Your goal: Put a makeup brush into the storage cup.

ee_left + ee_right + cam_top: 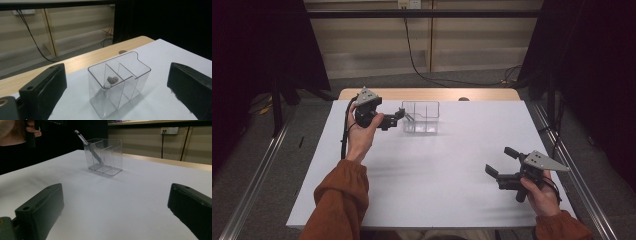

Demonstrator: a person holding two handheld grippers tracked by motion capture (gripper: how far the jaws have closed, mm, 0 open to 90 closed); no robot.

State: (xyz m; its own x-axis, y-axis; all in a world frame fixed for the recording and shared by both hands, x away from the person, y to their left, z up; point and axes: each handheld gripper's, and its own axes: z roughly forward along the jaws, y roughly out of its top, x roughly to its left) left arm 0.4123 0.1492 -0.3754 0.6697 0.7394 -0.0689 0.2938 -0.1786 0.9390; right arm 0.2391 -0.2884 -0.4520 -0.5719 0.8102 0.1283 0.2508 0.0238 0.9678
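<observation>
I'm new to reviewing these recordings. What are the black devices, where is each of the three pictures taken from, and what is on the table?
There is no robot: a person holds a hand-held two-jaw tool in each hand. The high view looks down on the white table, showing the left gripper beside a clear plastic organizer and the right gripper over bare table. The other two pictures come from cameras riding on each gripper, looking out between its own black jaws. Both grippers are open and hold nothing. The organizer has dividers, and a slim pen-like object leans in one compartment, its tip above the rim.
</observation>
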